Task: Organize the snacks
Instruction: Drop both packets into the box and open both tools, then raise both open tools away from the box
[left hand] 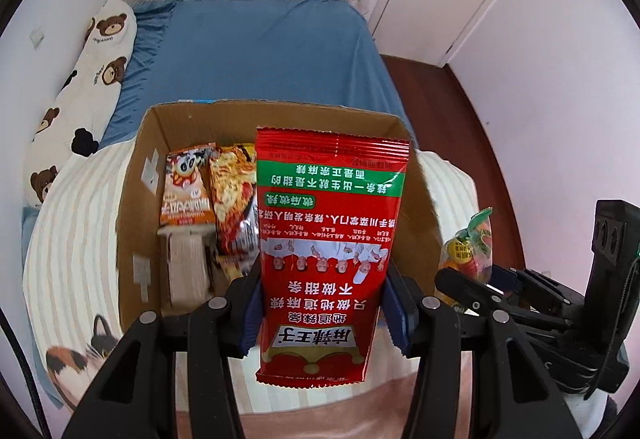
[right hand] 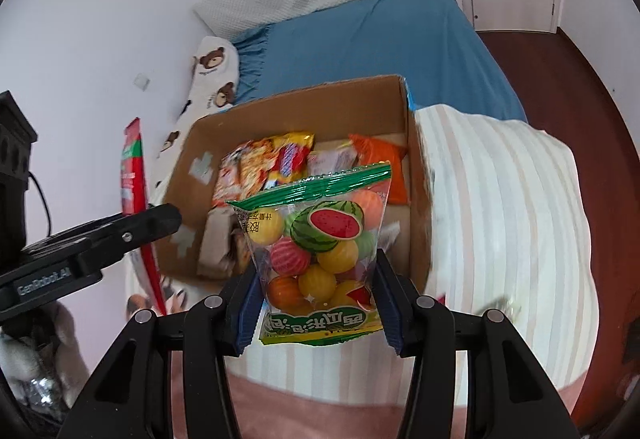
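Left wrist view has the left gripper [left hand: 324,313] clamped on a red snack pouch [left hand: 332,239], held upright over the near edge of the cardboard box [left hand: 280,111] — probably so it can drop in beside the packets lying there. Likewise the right gripper [right hand: 316,309] pinches a bag of fruit-shaped gum balls [right hand: 316,251] above that near edge — both apparently poised for release.

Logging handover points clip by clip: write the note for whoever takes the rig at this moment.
Left tool: shut on the red packet, held in front of the box.
Right tool: shut on the candy bag, also short of the box.
Done: several snacks already lie in the box on the striped blanket.
Left: drop both packets in.
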A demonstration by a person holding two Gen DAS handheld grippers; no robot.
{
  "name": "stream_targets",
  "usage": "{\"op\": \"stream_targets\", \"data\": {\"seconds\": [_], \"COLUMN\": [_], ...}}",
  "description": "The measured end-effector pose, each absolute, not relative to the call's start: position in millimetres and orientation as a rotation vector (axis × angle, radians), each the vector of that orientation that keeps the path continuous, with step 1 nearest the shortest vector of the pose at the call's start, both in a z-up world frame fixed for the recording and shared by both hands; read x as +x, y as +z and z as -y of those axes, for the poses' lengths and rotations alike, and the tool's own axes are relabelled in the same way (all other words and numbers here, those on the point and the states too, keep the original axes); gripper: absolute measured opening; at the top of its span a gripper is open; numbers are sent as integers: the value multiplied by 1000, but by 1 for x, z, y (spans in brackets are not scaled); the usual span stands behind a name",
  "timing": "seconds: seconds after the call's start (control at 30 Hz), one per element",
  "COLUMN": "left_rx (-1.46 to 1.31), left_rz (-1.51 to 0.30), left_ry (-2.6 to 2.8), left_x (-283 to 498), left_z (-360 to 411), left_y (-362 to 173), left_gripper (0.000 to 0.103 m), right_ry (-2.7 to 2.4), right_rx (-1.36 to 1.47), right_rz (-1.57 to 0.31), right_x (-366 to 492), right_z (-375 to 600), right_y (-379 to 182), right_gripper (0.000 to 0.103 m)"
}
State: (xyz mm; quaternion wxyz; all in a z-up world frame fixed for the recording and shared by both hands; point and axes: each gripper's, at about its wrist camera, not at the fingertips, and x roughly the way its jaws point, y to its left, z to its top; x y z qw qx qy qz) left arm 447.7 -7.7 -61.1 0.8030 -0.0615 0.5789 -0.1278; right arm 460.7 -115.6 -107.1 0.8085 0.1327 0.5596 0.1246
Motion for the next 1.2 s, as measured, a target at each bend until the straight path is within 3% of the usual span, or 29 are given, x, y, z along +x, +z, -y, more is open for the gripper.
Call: {"op": "stream_targets", "data": {"seconds": [0.33,0.4,0.47,0.53,0.6,1.2], "left_rx": [-161,-155,-148,-137,-126,-32], "left_rz": [-1427,-1449,-1448,-1449,-1444,-1311], "left_ry": [-251,-241,-240,-241,-234,-115], "left_x": [519,527,532,533,535,513], "left_z": [8,9,9,10,9,-15], "left_y": [-140,-151,-158,-159,-162,-148], "left_gripper": [52,73,85,90,94,94], "right_ry": [197,187,178,171,160,79], "right_rx": [207,199,188,170,167,105], "right_rz": [-1322,-1344,-1351,-1364,-1367,-1326], "right_x": [535,542,547,552,554,537], "right_z": [107,106,105,103,102,102], "right_y": [-170,-179,-183,-186,-188,-176], "right_gripper": [54,63,81,92,93,97]}}
